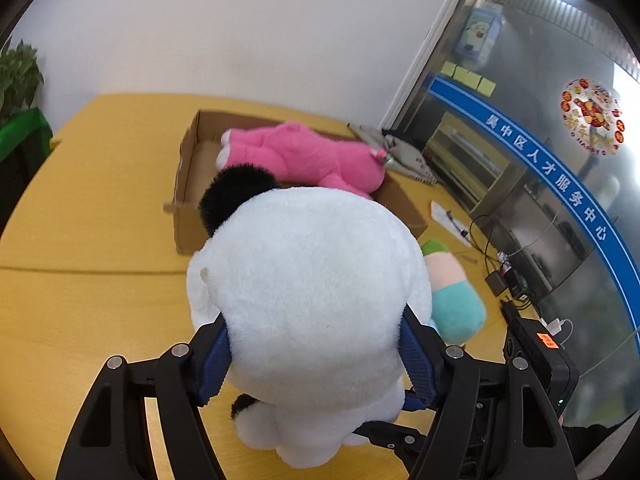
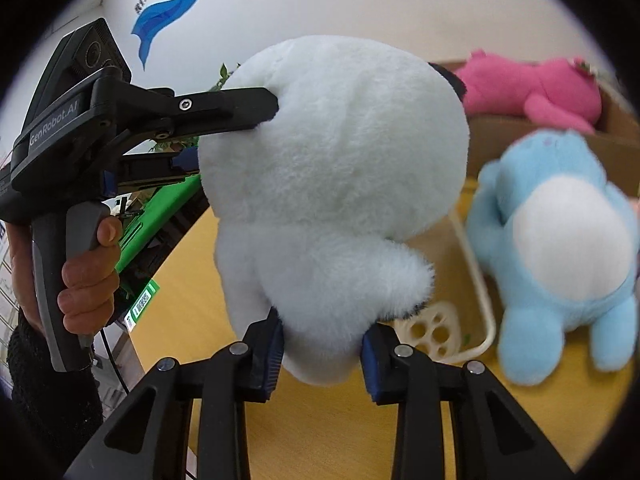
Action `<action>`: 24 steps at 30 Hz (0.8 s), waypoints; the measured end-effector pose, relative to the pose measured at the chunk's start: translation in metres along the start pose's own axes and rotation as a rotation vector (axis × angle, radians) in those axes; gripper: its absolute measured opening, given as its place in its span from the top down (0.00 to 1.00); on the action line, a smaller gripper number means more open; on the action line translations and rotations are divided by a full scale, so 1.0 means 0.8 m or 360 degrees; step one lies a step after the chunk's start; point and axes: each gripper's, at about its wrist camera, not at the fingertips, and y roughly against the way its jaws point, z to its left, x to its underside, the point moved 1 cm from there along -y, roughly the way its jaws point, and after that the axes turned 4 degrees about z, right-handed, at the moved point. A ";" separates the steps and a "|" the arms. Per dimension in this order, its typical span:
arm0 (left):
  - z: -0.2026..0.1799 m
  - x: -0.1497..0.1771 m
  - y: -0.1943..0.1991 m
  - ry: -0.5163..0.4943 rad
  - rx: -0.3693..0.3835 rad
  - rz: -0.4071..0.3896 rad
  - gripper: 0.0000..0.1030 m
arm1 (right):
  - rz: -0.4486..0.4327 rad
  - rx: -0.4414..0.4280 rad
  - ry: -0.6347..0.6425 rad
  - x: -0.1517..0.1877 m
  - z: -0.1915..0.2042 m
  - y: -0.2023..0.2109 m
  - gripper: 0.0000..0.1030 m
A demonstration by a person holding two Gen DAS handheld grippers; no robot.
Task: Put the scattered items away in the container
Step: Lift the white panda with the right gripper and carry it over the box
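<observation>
- Closest to both cameras is the white plush toy (image 1: 316, 300), held clear above the yellow desk (image 1: 92, 208).
- Left gripper (image 1: 316, 356): its blue-padded fingers (image 1: 216, 364) press the toy's round head from both sides.
- Right gripper (image 2: 322, 354): its fingers (image 2: 270, 354) clamp the toy's lower body.
- At 12 o'clock from the toy, the cardboard box (image 1: 182, 184) holds a pink plush (image 1: 304, 156).
- At 3 o'clock in the right wrist view lies a blue plush (image 2: 560, 240), blurred, probably on the desk beside the box.
- A pastel plush (image 1: 452, 292) lies right of the box.
</observation>
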 end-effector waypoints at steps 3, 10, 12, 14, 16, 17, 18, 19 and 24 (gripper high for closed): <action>-0.013 -0.014 0.013 -0.0053 0.0013 -0.0060 0.25 | -0.0086 0.0075 0.0082 -0.016 0.009 0.026 0.70; -0.037 -0.036 0.025 -0.0141 0.0051 -0.0156 0.25 | -0.0210 0.0204 0.0172 -0.081 -0.024 0.020 0.70; -0.044 -0.041 0.030 -0.0158 0.0066 -0.0183 0.25 | -0.0234 0.0229 0.0190 -0.081 -0.029 0.026 0.70; -0.050 -0.045 0.034 -0.0172 0.0075 -0.0207 0.25 | -0.0263 0.0256 0.0208 -0.072 -0.036 0.018 0.70; -0.057 -0.049 0.039 -0.0196 0.0070 -0.0234 0.25 | -0.0289 0.0275 0.0228 -0.074 -0.017 0.011 0.70; -0.060 -0.053 0.040 -0.0209 0.0067 -0.0247 0.25 | -0.0299 0.0277 0.0233 -0.078 -0.011 0.009 0.70; -0.061 -0.057 0.041 -0.0215 0.0069 -0.0257 0.25 | -0.0310 0.0277 0.0237 -0.083 -0.010 0.012 0.70; -0.063 -0.060 0.041 -0.0219 0.0070 -0.0263 0.25 | -0.0320 0.0281 0.0241 -0.078 -0.009 0.011 0.70; -0.062 -0.086 0.032 -0.0256 0.0061 -0.0271 0.25 | -0.0342 0.0288 0.0247 -0.092 -0.022 0.005 0.70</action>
